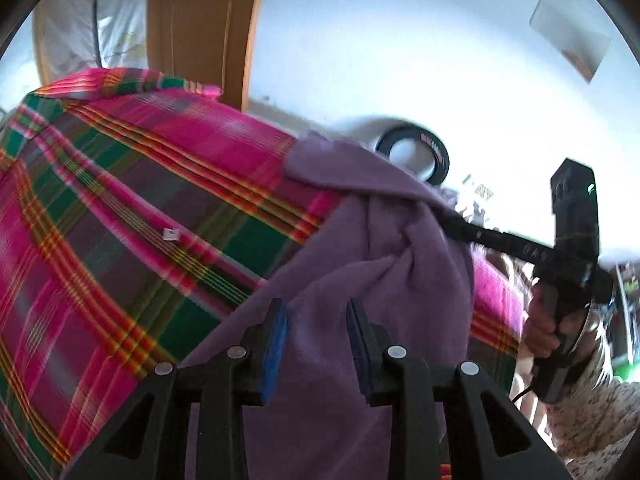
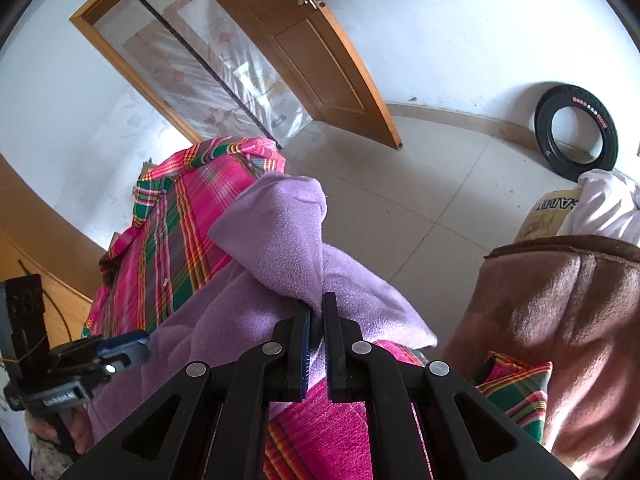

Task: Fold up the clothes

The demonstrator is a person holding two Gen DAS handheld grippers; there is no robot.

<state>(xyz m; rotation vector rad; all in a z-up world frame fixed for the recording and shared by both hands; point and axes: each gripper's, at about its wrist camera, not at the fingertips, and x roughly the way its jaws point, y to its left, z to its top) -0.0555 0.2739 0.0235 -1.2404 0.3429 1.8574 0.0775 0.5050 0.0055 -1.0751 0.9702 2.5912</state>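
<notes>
Purple fleece (image 2: pixel 280 236) draped over plaid cloth (image 1: pixel 132 208), soft, light, floppy. Right gripper (image 2: pixel 317 312) pinched shut on bunched fleece edge. Left gripper (image 1: pixel 316 320) open, fleece between fingers. Best held at corners.

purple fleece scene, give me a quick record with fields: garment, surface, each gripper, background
garment: purple fleece, bunched, partly lifted
surface: pink and green plaid cloth spread beneath it
right gripper: shut on a fold of the fleece
left gripper: jaws apart, fleece between them, not clamped
beside: brown blanket
background: wooden door, black tyre against the wall
</notes>
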